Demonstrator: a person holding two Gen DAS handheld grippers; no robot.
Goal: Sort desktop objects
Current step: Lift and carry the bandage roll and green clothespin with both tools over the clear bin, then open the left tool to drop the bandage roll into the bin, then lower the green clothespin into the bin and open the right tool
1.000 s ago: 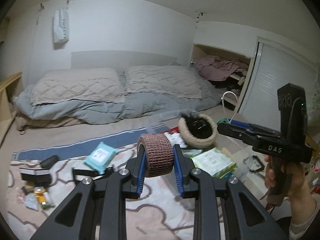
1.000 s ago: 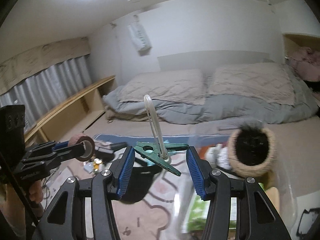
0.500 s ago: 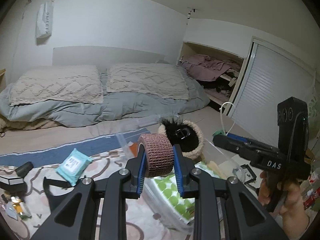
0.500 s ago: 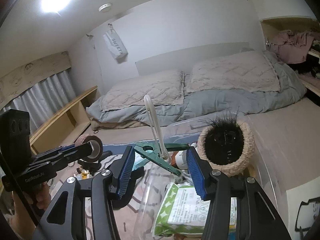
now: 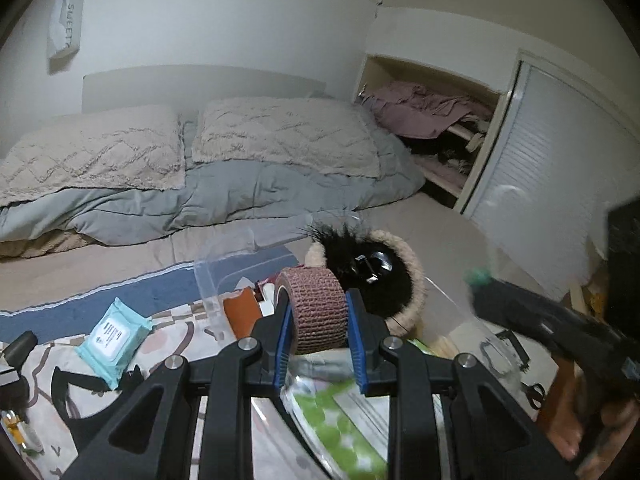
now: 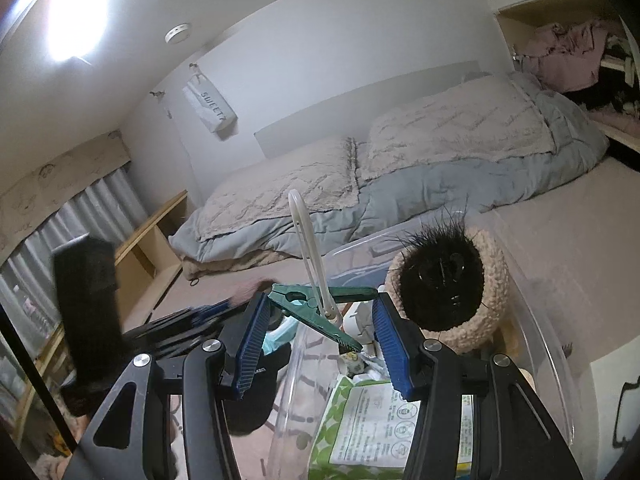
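Observation:
A brown bandage roll is clamped between the blue pads of my left gripper, which is shut on it and hangs over the left rim of the clear plastic bin. My right gripper is shut on a green clothes peg with a white plastic loop; the peg spans from pad to pad above the bin. In the left wrist view the right gripper appears blurred at the right. In the right wrist view the left gripper is a blur at the left.
Inside the bin lie a green-dotted wipes pack and a beige fleecy thing with black fur. A teal wipes pack, a black cap and small clutter lie on the patterned mat to the left. The bed and pillows are behind.
My left gripper has carried the roll to the right, from over the mat to the bin's edge. The right gripper has rolled and closed in over the bin, peg still held.

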